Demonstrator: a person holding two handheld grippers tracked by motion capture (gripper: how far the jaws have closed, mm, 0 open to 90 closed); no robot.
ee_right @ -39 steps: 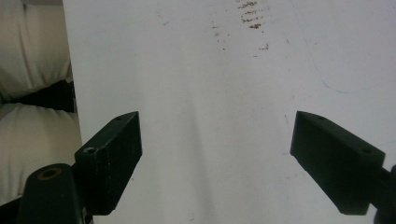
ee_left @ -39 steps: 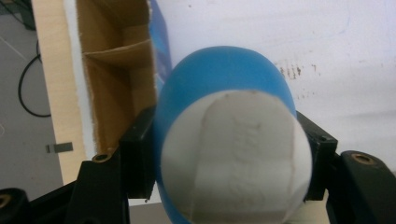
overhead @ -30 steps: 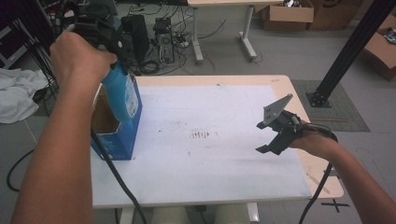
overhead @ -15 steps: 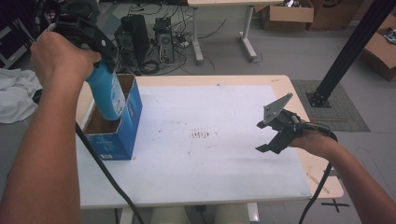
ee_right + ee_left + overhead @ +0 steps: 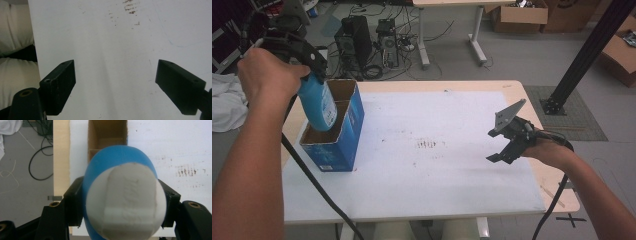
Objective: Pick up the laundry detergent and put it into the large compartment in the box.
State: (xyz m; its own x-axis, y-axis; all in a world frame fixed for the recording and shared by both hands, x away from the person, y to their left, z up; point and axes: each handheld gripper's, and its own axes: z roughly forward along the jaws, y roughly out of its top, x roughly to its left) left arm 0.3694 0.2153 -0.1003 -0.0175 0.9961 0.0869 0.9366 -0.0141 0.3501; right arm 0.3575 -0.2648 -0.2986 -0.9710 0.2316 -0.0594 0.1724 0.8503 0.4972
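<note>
**Bottle over the box's near compartment, going in**

Since a second ago you've carried the blue plastic bottle with the white cap from beside the open blue cardboard box to above it and lower; its base now dips into the compartment nearest you. Left gripper jaws are clamped on the bottle just under the cap, grip unchanged. Read: insertion is under way, release not due yet.

Right gripper hasn't moved, parked over the right part of the white table, jaws wide apart, nothing in them.

View differences:
- Left gripper view looks straight down past the white cap into the box, showing the cardboard divider and the bottle lined up over the opening.
- High view shows bottle tilt and depth against the box rim.
- Right gripper view shows the gap between its jaws over bare table.
</note>
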